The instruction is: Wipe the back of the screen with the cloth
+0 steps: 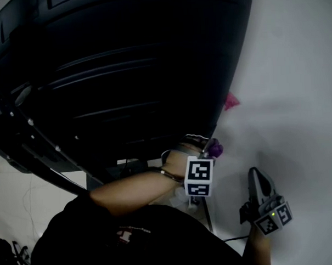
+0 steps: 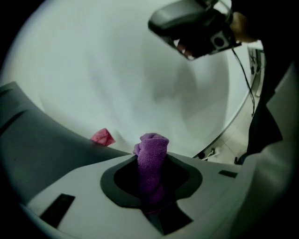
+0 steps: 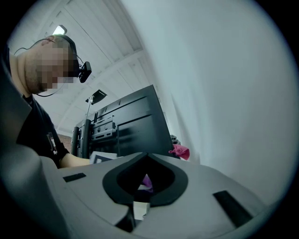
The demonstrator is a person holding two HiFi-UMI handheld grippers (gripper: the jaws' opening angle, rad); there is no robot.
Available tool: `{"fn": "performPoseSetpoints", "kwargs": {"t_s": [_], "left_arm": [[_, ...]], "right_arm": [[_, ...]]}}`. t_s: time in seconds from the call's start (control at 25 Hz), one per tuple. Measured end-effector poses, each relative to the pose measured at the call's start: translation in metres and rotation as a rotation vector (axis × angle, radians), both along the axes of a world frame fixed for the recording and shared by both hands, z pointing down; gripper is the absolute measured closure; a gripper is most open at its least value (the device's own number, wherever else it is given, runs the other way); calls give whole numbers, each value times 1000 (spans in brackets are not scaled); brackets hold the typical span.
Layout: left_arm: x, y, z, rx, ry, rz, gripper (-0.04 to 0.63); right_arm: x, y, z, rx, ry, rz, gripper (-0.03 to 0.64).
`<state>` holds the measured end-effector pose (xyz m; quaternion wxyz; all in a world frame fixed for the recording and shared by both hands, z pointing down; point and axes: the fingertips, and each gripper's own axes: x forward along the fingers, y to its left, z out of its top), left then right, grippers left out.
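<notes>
**Cloth clamped in left gripper at the screen's lower right corner**

In my head view the black back of the screen [image 1: 125, 76] fills the upper left and middle of the frame, ribbed and curved. Its right edge runs down toward the centre.

Just below and right of that lower corner is my left gripper [image 1: 209, 150]. Its jaws are closed tight on the purple cloth [image 1: 215, 149]. The left gripper view shows the cloth [image 2: 152, 156] standing up as a bunched wad out of the gripper [image 2: 151, 179]. I cannot tell whether the cloth is touching the screen or only sits close beside it.

Further right and higher in the head view, a small pink scrap [image 1: 230, 101] lies on the white counter [image 1: 295, 68], just off the screen's right edge. It shows again left of the cloth in the left gripper view [image 2: 102, 137].

At the lower right of the head view my right gripper [image 1: 256, 177] lies low over the counter, well apart from the screen. In its own view its jaws [image 3: 145, 186] are together with nothing gripped, and the screen [image 3: 135, 126] stands behind them.
</notes>
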<state>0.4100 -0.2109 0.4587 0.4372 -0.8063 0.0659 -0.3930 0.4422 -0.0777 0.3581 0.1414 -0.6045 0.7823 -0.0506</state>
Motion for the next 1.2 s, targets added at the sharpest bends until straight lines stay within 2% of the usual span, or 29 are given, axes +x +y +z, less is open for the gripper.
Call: {"fn": "performPoseSetpoints", "kwargs": {"t_s": [0.12,0.32,0.44,0.72,0.88,1.04,1.2], "left_arm": [[-63,3,-13,-52,63,-67,483],[-171,6,-18,-37,104,-221,483],[-225,17,-23,-97,159,-308,483],[-343,35,-43,-319,395,-491,483],[-402,38,-49,-492,586,-557,483],[-447,36,-56,-679,779,-533,483],[-465,35,-57,-895,960,-478,483]], "right_arm": [[-12,-25,-2,-3,15,-57,615],[-56,-68,4,-30,50,-193,615],[-93,-87,7,-43,66,-280,615],[-207,-108,14,-55,147,-513,615],[-280,-106,19,-62,215,-634,615],[-341,-101,21,-83,250,-731,617],[-378,-103,23,-93,299,-765,617]]}}
